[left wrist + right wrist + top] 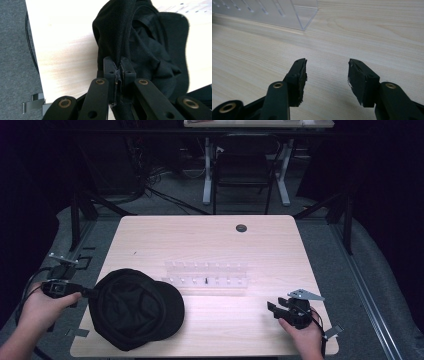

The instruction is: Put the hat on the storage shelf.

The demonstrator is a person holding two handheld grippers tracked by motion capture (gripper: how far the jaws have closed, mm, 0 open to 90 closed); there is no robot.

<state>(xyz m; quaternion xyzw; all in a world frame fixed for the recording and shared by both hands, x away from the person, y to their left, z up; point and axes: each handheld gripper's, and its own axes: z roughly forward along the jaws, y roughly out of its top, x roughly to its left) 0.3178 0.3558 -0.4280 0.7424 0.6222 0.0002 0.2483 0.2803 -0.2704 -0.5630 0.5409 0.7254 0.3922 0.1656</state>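
A black cap (135, 307) lies upside down on the front left of the wooden table (200, 240), its hollow facing up. At the table's left edge my left gripper (90, 293) is shut on the cap's rim. In the left gripper view the two pads pinch the black fabric edge (120, 50) between them, and my left gripper (119, 65) lifts that edge off the wood. My right gripper (274, 310) rests low at the front right with its jaws apart. Nothing sits between the jaws of my right gripper (327, 66), just bare wood.
A clear acrylic rack (207, 276) with a row of small slots stands at the table's middle, just beyond the cap; its corner (304, 15) shows ahead of my right gripper. A round cable hole (241, 228) sits near the far edge. A chair and desk legs stand beyond.
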